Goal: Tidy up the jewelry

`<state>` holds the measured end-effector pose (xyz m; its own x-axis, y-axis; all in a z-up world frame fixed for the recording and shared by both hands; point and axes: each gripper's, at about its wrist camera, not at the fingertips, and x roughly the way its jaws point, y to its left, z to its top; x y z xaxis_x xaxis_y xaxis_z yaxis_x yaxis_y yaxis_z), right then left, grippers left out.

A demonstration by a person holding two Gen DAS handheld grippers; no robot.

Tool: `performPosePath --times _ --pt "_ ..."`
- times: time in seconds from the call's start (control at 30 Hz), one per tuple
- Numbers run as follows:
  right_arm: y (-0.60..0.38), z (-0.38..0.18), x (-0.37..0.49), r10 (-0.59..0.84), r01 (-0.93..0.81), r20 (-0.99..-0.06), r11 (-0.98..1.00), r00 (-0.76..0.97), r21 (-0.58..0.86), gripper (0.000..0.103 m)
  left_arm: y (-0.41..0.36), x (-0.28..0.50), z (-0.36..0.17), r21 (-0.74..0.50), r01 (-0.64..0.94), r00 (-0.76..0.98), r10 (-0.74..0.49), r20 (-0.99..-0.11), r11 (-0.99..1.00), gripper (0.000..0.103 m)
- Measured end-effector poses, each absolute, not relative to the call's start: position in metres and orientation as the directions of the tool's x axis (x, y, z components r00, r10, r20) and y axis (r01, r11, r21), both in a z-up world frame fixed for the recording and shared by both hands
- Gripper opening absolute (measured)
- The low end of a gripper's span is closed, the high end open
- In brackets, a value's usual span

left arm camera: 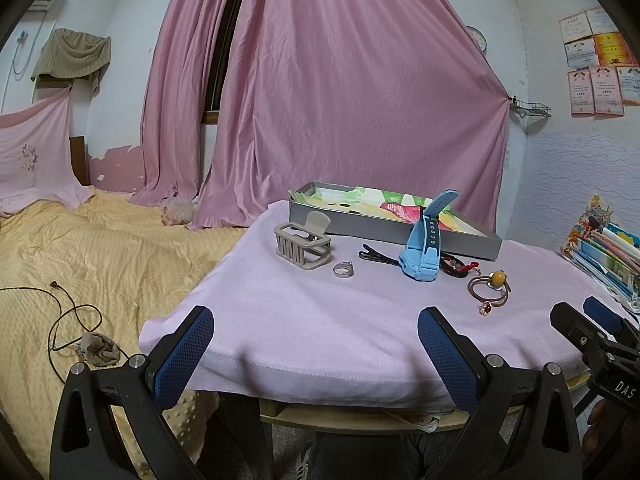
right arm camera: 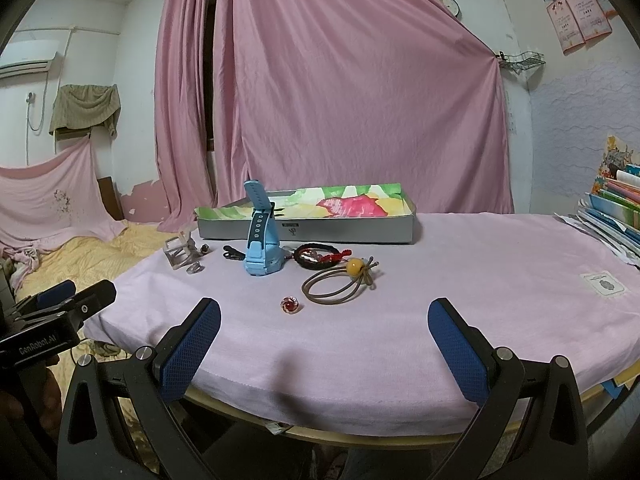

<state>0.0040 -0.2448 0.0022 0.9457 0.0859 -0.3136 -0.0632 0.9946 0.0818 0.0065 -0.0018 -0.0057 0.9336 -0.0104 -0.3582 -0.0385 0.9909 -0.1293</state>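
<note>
Ahead of our left tongs (left arm camera: 316, 344) and right tongs (right arm camera: 325, 336), both spread apart and empty, lie the counter (right arm camera: 460, 280), far tray (right arm camera: 308, 228), blue watch (right arm camera: 262, 254), hair tie (right arm camera: 340, 284) and, nearest, red ring (right arm camera: 290, 305).

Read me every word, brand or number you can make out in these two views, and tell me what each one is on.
"DAS": on the right gripper body, cut off at the edge of the left wrist view.
"GenRobot.AI": on the left gripper body, right wrist view.
Wall certificates: printed, too small to read.
Small card on the pink cloth: blurred.
Label on the tray front: unreadable.
</note>
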Motion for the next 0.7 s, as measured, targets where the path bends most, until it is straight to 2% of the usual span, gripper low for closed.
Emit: performPosePath --times 0.33,0.7 --pt "-0.249 0.006 0.017 0.088 -0.068 -0.328 0.995 0.94 0.072 0.102 0.003 0.023 -0.004 -0.137 -0.026 0.926 -0.028 -0.378 0.99 0.102" --pt "-0.243 0.015 0.041 0.093 -0.084 -0.303 0.995 0.949 0.045 0.102 0.008 0.05 0.002 -0.127 -0.027 0.924 -0.024 -0.382 0.992 0.102"
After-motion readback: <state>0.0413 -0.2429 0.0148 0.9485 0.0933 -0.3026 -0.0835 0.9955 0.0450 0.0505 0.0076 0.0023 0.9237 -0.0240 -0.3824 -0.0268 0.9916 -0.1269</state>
